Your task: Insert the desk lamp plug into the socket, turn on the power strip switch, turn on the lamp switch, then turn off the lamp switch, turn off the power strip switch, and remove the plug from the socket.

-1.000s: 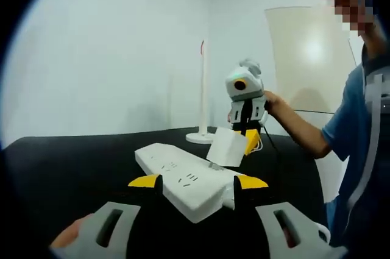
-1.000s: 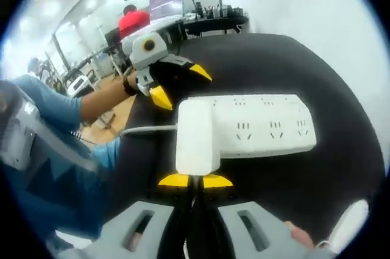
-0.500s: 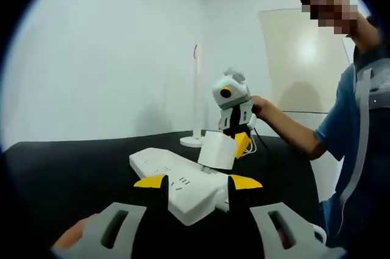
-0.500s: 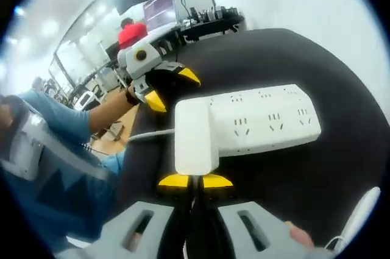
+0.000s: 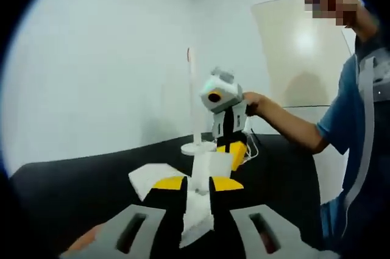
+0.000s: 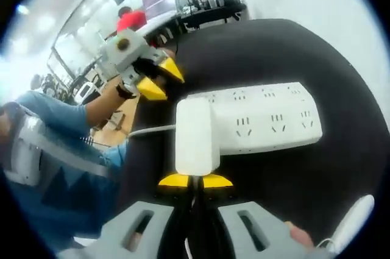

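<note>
1. Where the left gripper (image 5: 196, 183) lifts its two yellow-tipped jaws, right between them: the near end of the white power strip (image 5: 152, 177). Jaws close in on both sides of it. Hard to tell if squeezing or just beside it.
2. Just past those tips, standing up out of the strip: the white plug (image 5: 210, 164), blocky and square.
3. Behind the plug and touching its far side: the right gripper (image 5: 231, 148), pointing down, held by a person's hand (image 5: 251, 102).
4. Farther back on the black table (image 5: 79, 180): the round foot and thin pole of the lamp (image 5: 196, 147).
5. Seen from the right gripper: jaws pressed tight together, no gap, tips right at the near edge of the plug. Cannot tell if pinching any bit of it.
6. Ahead of those tips: the plug, sitting on the left end of the strip. To the right of it, rows of free sockets.
7. Off the left end of the strip: a white cord (image 6: 149, 130) running away over the table edge.
8. Up and to the left, beyond the plug: the left gripper, yellow tips near the strip's corner.
</note>
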A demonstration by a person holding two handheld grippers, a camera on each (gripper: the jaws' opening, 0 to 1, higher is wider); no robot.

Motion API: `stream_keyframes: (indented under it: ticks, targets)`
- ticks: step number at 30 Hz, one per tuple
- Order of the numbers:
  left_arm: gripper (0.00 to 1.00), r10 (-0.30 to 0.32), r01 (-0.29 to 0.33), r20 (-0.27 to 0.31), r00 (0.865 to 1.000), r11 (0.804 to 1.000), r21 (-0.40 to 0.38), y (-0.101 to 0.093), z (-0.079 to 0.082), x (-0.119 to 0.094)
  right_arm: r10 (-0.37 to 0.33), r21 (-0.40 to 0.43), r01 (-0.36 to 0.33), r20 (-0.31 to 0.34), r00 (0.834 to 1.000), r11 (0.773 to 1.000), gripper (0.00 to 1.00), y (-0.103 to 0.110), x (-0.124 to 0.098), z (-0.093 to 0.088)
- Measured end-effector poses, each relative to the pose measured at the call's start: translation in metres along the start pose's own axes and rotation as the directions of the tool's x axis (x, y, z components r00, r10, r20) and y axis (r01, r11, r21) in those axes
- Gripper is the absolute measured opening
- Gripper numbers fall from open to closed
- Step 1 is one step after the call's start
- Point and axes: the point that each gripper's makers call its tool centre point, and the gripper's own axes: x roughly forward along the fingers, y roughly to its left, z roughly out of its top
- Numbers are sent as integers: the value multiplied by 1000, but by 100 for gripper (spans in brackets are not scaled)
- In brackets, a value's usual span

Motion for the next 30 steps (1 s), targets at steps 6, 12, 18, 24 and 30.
stream_keyframes:
  ticks: [6, 12, 18, 24, 30]
  targets:
    - [0, -29, 29, -29, 999, 999, 29, -7, 17, 22, 12, -4, -12, -8, 1000, 1000, 7, -2, 0, 1]
    - [0, -39, 42, -58, 998, 998, 48, -12, 23, 38, 17, -9, -18, -19, 1000, 1000, 7, -4, -1, 2]
    - [0, -31, 35, -89, 996, 998, 43, -11, 22, 48, 22, -17, -22, -13, 1000, 1000, 7, -3, -2, 3]
    - [0, -35, 42, -135, 990, 998, 47, -9, 14, 61, 24, -15, -24, -9, 1000, 1000, 7, -4, -2, 2]
    - [0, -46, 54, -165, 985, 998, 42, -10, 7, 68, 25, -19, -25, -8, 1000, 1000, 7, -3, -2, 2]
